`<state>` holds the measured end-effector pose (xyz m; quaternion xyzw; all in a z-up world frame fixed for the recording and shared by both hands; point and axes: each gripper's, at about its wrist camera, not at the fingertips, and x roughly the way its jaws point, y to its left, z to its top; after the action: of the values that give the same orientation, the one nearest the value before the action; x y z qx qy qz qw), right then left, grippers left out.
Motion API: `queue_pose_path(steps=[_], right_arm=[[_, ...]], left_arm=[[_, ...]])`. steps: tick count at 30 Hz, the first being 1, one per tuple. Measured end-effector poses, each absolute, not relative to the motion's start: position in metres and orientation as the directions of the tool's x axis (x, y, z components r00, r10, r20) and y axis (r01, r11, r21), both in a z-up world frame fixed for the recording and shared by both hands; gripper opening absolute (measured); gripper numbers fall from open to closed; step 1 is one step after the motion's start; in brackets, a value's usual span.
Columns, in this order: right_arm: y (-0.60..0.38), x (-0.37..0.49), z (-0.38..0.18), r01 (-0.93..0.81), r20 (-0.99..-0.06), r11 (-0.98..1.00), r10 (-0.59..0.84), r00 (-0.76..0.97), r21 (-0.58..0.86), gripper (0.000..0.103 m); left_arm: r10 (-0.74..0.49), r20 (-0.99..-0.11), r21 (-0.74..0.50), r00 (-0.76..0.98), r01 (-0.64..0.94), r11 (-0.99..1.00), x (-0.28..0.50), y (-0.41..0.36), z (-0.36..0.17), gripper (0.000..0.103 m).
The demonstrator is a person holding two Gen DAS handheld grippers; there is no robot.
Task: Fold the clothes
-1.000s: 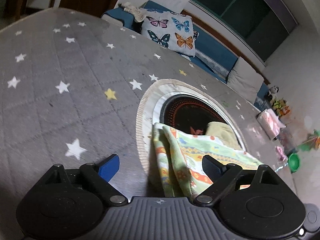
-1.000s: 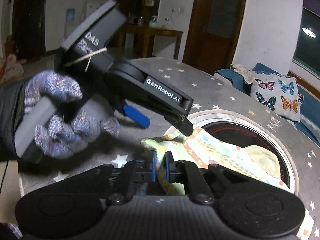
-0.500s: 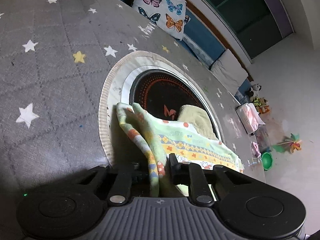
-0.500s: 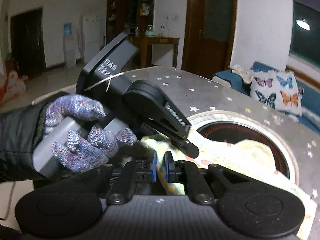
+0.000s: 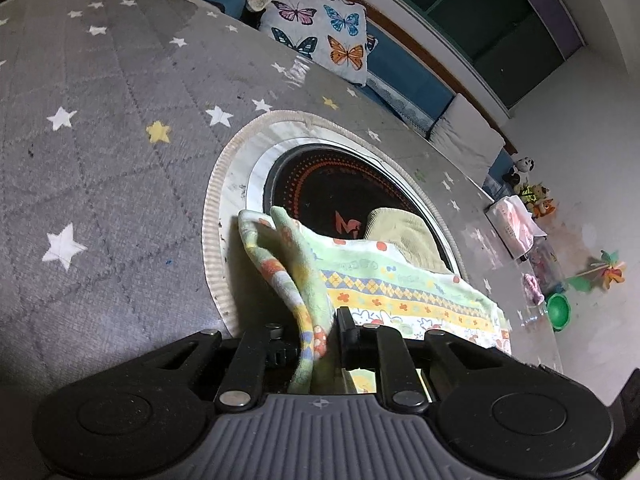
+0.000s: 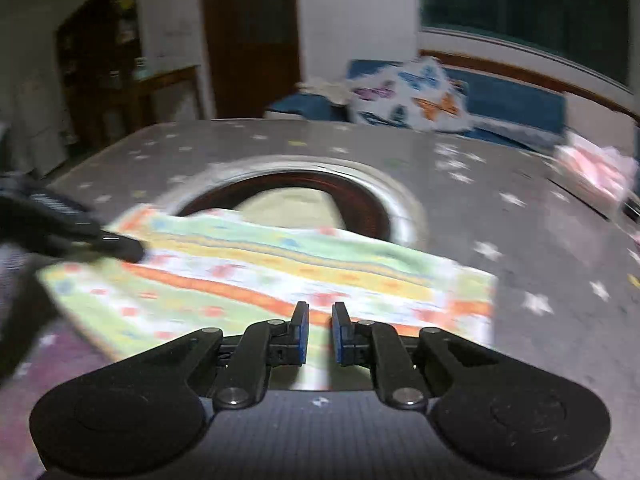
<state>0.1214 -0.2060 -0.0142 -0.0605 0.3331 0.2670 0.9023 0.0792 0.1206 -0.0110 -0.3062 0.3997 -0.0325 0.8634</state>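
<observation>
A colourful patterned cloth with green, yellow and orange stripes lies over the near rim of a round black hotplate set in the grey star-patterned table. My left gripper is shut on the cloth's bunched near-left corner. In the blurred right wrist view the cloth lies spread flat. My right gripper hovers over its near edge with the jaws a narrow gap apart and nothing between them. The left gripper's finger shows at the cloth's left corner.
A pale yellow cloth lies on the hotplate behind the patterned one. A butterfly cushion sits on a blue sofa beyond the table. A pink packet rests near the table's far right edge. Toys and a green bowl lie on the floor.
My left gripper closed on the cloth's corner and keeps it. My right gripper let go of the cloth, opened slightly and swung right along the near edge.
</observation>
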Motion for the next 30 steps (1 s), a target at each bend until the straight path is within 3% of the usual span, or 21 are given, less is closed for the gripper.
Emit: queue_pose_path(steps=[2, 10, 14, 19, 22, 24, 26, 30], right_arm=[[-0.219, 0.127, -0.018, -0.485, -0.634, 0.871, 0.416, 0.651, 0.073, 0.029], [-0.251, 0.145, -0.019, -0.362, -0.625, 0.926, 0.344, 0.701, 0.104, 0.032], [-0.260, 0.153, -0.023, -0.303, -0.623, 0.944, 0.316, 0.715, 0.131, 0.048], [-0.264, 0.155, -0.026, -0.266, -0.615, 0.949, 0.312, 0.724, 0.169, 0.052], [-0.259, 0.154, -0.025, -0.296, -0.617, 0.937, 0.346, 0.707, 0.186, 0.044], [-0.255, 0.153, -0.024, -0.317, -0.618, 0.928, 0.367, 0.696, 0.194, 0.017], [-0.252, 0.150, -0.023, -0.319, -0.612, 0.929, 0.365, 0.701, 0.189, 0.010], [-0.257, 0.143, -0.014, -0.315, -0.580, 0.926, 0.377, 0.722, 0.209, 0.006]], left_arm=[[-0.290, -0.672, -0.541, 0.682, -0.184, 0.821, 0.079, 0.118, -0.010, 0.017], [-0.259, -0.677, -0.497, 0.689, -0.168, 0.851, 0.079, 0.111, -0.008, 0.017], [-0.245, -0.680, -0.476, 0.691, -0.161, 0.865, 0.079, 0.108, -0.007, 0.017], [-0.233, -0.684, -0.456, 0.691, -0.156, 0.877, 0.079, 0.106, -0.006, 0.018], [-0.226, -0.686, -0.445, 0.692, -0.153, 0.882, 0.079, 0.104, -0.005, 0.017], [-0.218, -0.687, -0.435, 0.693, -0.151, 0.888, 0.079, 0.102, -0.004, 0.016], [-0.208, -0.686, -0.419, 0.698, -0.145, 0.896, 0.079, 0.099, 0.000, 0.014], [-0.209, -0.667, -0.399, 0.716, -0.106, 0.911, 0.080, 0.090, 0.017, 0.011]])
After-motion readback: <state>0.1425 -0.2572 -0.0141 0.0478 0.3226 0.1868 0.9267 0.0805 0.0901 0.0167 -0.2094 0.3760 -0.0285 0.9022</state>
